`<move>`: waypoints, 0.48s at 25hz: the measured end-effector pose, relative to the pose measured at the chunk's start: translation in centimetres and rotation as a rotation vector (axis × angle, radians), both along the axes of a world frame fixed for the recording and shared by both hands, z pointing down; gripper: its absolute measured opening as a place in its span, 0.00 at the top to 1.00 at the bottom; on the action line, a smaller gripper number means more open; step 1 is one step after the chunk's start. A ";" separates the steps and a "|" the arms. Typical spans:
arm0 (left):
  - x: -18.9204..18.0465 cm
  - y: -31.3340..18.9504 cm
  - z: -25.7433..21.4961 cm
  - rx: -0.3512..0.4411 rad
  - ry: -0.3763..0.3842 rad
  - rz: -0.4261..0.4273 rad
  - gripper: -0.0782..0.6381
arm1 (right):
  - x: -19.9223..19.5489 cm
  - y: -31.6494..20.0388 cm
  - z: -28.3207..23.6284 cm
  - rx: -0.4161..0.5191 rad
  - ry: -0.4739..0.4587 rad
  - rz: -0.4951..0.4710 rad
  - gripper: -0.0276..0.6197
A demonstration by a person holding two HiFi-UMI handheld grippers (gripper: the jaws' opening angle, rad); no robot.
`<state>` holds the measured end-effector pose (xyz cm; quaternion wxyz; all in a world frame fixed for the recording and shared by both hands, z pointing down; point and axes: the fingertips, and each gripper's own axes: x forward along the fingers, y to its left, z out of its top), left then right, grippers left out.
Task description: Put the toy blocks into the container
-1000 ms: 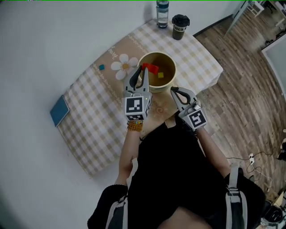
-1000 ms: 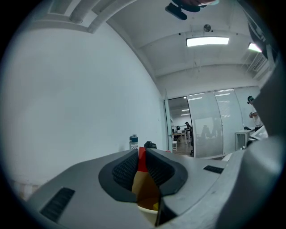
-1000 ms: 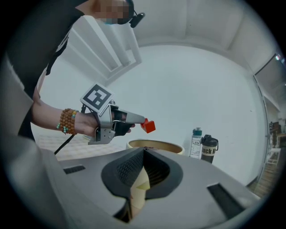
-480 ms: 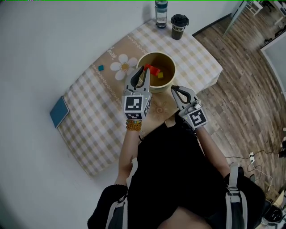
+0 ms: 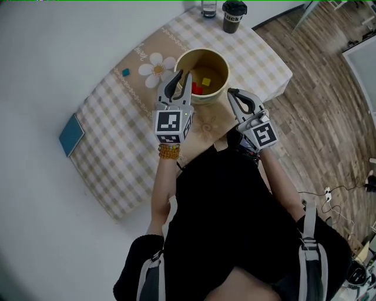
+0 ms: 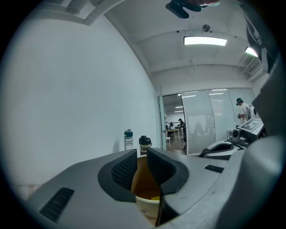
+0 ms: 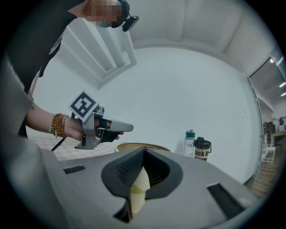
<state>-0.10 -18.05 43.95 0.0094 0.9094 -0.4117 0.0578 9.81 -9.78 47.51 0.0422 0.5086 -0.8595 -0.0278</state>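
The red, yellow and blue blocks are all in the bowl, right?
No. The red block and yellow block are in the bowl, but the blue block lies outside it on the tablecloth, left of the bowl. The head view shows it.

The left gripper (image 5: 183, 76) points level, its jaws just opening with nothing between them; beside it, the right gripper (image 5: 231, 92) holds its jaws together.

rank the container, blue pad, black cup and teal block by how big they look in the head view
1. container, clearly largest
2. blue pad and black cup: about alike, can't rank
3. teal block, smallest
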 end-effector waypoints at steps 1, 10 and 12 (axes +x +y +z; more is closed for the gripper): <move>-0.3 -0.1 0.0 0.002 0.001 -0.007 0.79 | 0.2 -0.1 -0.1 -0.005 0.000 0.008 0.96; -5.1 -0.8 0.0 -0.007 0.000 -0.111 0.79 | 0.6 -0.2 -2.3 0.033 -0.026 0.003 0.96; -6.3 -1.5 0.7 -0.010 0.003 -0.135 0.79 | 0.6 -0.5 -1.7 0.033 -0.025 -0.002 0.96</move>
